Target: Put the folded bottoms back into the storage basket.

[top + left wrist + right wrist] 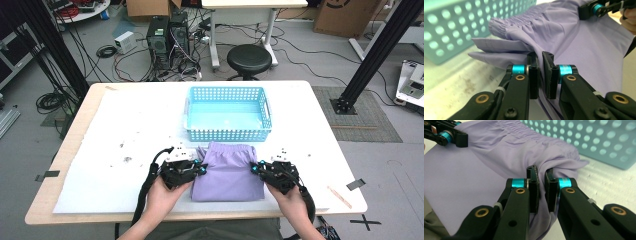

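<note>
Looking down, high view: folded lilac cloth garment w/ elastic waistband (228, 172) lies on white table cover (115, 150), just in front of light-blue perforated plastic basket (228, 113).
Left gripper, high view: left gripper (199, 169) at garment's left edge, held by person's hand (162, 196).
Right gripper, high view: right gripper (256, 168) at garment's right edge; both sit approx level w/ each other.
Left gripper view: jaws closed tight, pinching a fold of the lilac garment (574, 50); cloth bunches above them. Basket (454, 27) at upper left, other gripper (599, 8) far off at top right.
Right gripper view: jaws clamped on garment (486, 162) edge, fabric squeezed btwn pads. Basket (599, 140) at upper right, close to the gathered waistband; other gripper (451, 136) top left, also on cloth.
</note>
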A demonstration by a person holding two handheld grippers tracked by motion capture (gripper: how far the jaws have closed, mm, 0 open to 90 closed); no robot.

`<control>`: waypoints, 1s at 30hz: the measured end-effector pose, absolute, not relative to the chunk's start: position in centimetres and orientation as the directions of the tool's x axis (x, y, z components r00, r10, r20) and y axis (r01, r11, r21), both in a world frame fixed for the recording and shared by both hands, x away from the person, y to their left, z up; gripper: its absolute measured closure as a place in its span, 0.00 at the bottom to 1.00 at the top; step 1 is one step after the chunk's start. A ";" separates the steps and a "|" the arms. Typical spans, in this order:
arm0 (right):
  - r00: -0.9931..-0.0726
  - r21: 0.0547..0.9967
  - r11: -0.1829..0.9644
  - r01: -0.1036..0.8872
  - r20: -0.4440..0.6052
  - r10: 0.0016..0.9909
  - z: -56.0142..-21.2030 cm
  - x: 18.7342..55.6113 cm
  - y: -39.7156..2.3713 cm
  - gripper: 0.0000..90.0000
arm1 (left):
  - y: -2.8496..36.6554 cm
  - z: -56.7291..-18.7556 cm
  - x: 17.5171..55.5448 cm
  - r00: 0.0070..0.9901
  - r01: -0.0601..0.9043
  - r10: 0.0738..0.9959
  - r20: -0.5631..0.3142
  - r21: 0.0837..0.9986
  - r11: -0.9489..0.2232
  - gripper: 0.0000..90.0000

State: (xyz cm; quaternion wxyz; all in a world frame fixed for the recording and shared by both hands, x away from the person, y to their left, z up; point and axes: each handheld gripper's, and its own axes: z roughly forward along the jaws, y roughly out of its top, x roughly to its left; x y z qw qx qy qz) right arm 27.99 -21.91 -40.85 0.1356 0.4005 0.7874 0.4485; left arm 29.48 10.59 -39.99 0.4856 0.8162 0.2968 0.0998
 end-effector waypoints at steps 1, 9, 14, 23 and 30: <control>-0.644 0.822 0.271 0.500 0.143 0.752 -40.3 28.1 -22.0 0.95 | 10.6 -39.3 29.7 0.806 0.375 0.580 -0.121 0.861 -0.342 0.93; -0.645 0.859 0.228 0.458 0.145 0.750 -37.5 29.7 -22.3 0.95 | 10.8 -36.8 31.1 0.810 0.340 0.576 -0.111 0.889 -0.306 0.93; -0.646 0.873 0.226 0.433 0.126 0.753 -36.2 30.6 -22.2 0.95 | 10.7 -34.8 32.4 0.810 0.305 0.582 -0.070 0.899 -0.315 0.94; -0.613 0.894 0.218 0.392 0.077 0.786 -32.7 34.2 -22.1 0.95 | 9.8 -31.4 35.6 0.793 0.253 0.609 -0.001 0.910 -0.328 0.94; -0.583 0.895 0.219 0.388 0.054 0.811 -31.3 38.0 -21.6 0.95 | 9.1 -30.6 39.2 0.754 0.235 0.655 0.053 0.909 -0.344 0.94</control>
